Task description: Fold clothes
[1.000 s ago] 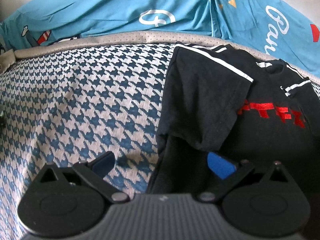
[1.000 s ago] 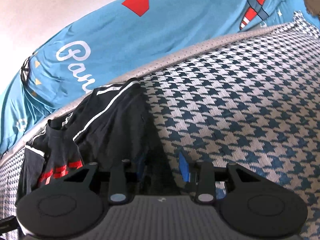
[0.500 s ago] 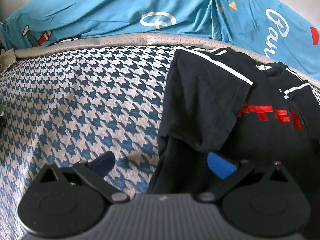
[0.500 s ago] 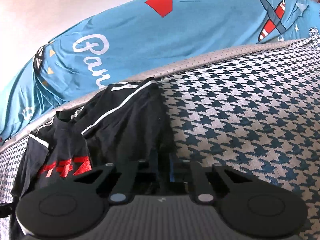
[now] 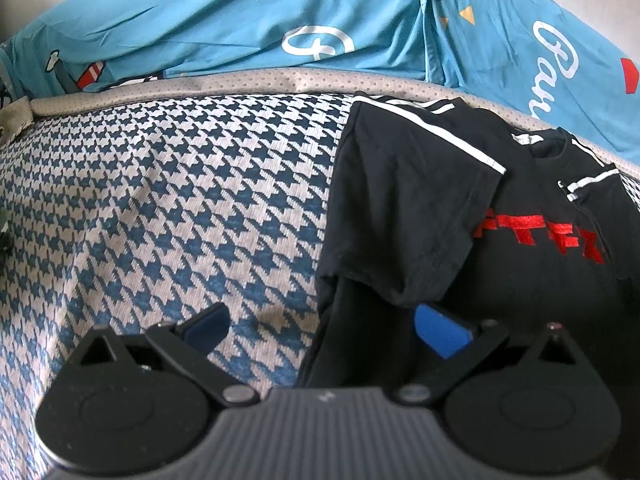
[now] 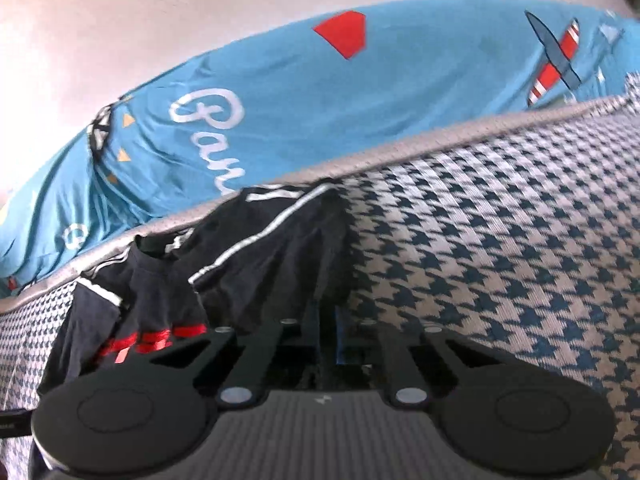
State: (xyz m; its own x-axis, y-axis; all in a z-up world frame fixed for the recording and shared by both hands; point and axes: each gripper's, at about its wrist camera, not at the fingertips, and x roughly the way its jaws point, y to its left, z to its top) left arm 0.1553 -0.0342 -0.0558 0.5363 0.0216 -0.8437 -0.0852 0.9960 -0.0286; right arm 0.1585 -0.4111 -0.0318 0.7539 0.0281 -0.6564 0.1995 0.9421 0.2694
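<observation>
Since the earlier frame, the right gripper (image 6: 326, 330) has closed: its blue pads, previously apart, now stand together and are clamped on the side edge of the black T-shirt (image 6: 264, 264), and that edge is lifted off the surface. The left gripper (image 5: 320, 326) shows no change; its fingers (image 5: 440, 334) are spread wide apart and grip nothing, one pad over the houndstooth mattress cover (image 5: 180, 208), the other over the shirt's opposite side edge.

In the left wrist view, the black T-shirt (image 5: 420, 208) lies on the mattress with its collar toward the far edge, beside the grey piping (image 5: 248, 82). One sleeve, with a white stripe, is folded inward across the chest and partly covers the red lettering (image 5: 544, 236). Beyond the piping, a blue printed sheet (image 5: 280, 12) runs along the far edge of the mattress. In the right wrist view, the same sheet (image 6: 360, 92) shows a red shape and a striped aeroplane print.
</observation>
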